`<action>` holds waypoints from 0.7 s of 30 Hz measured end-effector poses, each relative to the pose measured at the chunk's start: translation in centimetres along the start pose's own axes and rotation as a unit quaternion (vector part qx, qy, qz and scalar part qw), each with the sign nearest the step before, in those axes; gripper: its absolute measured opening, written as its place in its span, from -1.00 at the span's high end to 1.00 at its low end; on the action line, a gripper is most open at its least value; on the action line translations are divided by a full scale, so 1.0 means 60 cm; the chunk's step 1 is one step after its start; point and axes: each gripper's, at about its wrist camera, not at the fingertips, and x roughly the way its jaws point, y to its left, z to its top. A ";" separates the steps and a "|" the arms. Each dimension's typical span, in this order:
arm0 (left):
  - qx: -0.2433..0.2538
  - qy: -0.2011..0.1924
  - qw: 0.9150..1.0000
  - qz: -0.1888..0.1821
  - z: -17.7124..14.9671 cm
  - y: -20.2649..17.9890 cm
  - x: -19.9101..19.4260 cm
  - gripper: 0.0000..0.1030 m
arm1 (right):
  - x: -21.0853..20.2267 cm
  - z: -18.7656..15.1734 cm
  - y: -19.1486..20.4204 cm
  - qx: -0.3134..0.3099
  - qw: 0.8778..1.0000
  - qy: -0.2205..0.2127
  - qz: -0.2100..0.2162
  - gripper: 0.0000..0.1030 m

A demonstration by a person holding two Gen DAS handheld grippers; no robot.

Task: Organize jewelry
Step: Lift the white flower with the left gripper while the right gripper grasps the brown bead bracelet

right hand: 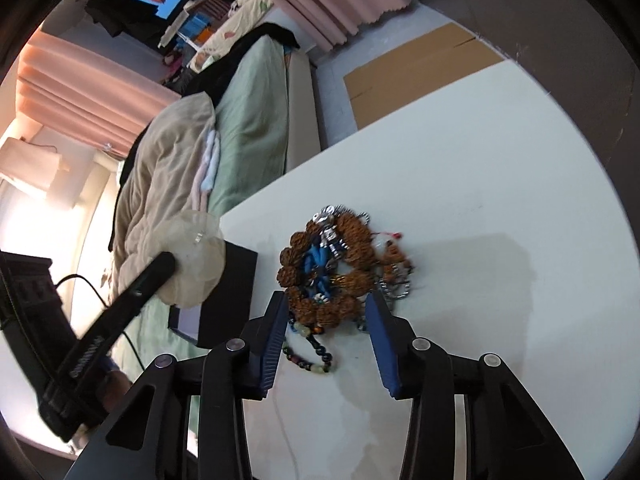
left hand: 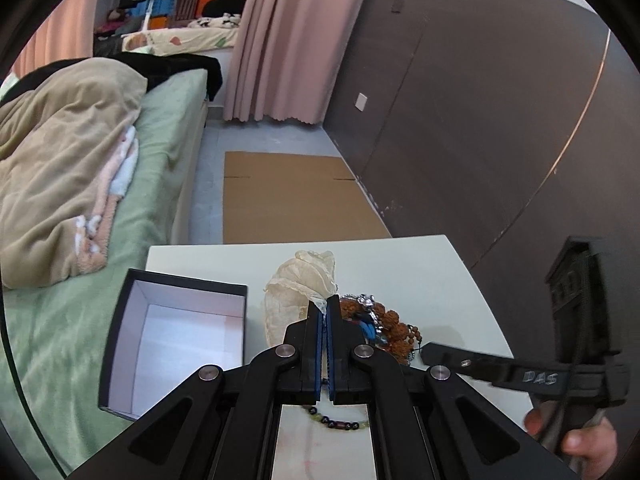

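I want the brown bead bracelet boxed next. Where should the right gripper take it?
Grip the bracelet's near arc, coming from above with the right gripper, one jaw inside the ring. It lies flat, tangled with a chain and a dark bead string, so lift slowly.

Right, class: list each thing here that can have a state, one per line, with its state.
Left gripper: shut on the cloth pouch.
Right gripper: open, around the brown bead bracelet.
Black box: open, nothing visible inside.
Dark bead strand: lying loose on the table.
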 end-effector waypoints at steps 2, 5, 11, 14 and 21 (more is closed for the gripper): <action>-0.006 -0.002 1.000 0.000 0.002 0.006 -0.005 0.98 | 0.017 0.000 0.005 0.003 1.000 0.008 -0.003 0.17; -0.013 -0.006 1.000 -0.001 0.005 0.016 -0.013 0.98 | 0.038 0.003 0.005 0.011 1.000 0.018 -0.018 0.17; -0.020 -0.010 1.000 -0.002 0.002 0.025 -0.026 0.98 | 0.075 0.004 -0.003 0.029 0.999 0.032 -0.030 0.25; -0.021 -0.011 1.000 0.000 0.000 0.027 -0.033 0.98 | 0.071 0.005 -0.007 0.033 0.999 0.018 -0.028 0.57; -0.031 -0.021 0.999 0.002 -0.011 0.039 -0.061 0.98 | 0.005 -0.004 0.016 0.002 0.999 -0.046 0.011 0.58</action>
